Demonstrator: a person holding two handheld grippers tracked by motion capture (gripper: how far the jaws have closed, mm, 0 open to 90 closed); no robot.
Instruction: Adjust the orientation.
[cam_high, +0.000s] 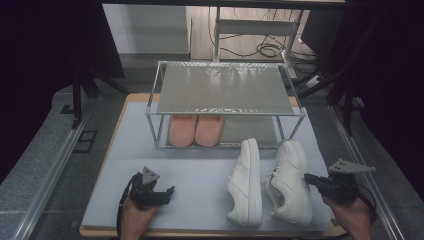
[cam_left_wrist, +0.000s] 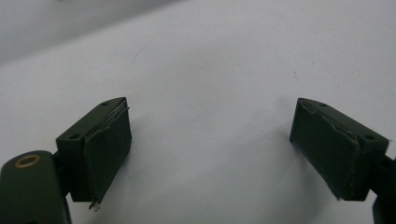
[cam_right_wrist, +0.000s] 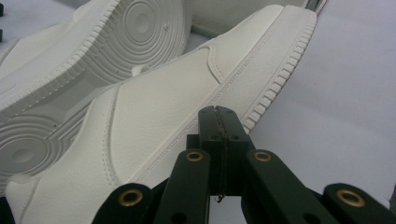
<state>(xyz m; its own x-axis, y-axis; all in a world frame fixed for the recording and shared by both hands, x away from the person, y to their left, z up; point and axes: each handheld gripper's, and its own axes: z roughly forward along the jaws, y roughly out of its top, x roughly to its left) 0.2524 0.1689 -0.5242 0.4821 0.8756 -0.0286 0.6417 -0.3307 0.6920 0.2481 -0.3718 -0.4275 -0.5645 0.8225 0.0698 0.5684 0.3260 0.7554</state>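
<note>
Two white sneakers lie on the pale mat (cam_high: 200, 170) at the right, toes toward the rack. The right sneaker (cam_high: 291, 182) has my right gripper (cam_high: 307, 177) at its outer side, shut with nothing between its jaws. In the right gripper view the closed tips (cam_right_wrist: 218, 111) sit right at that sneaker's leather side (cam_right_wrist: 159, 112), just above its ribbed sole edge. Behind it the left sneaker (cam_high: 246, 182) shows its tread (cam_right_wrist: 93, 42). My left gripper (cam_high: 169, 192) rests at the front left, open over bare mat (cam_left_wrist: 210, 70), its pads (cam_left_wrist: 109, 147) wide apart.
A two-level metal rack (cam_high: 225, 87) stands at the back of the mat. A pair of pink slippers (cam_high: 196, 130) sits on its lower level at the left. Bare mat lies between my left gripper and the sneakers. Cables (cam_high: 265, 49) trail on the floor behind.
</note>
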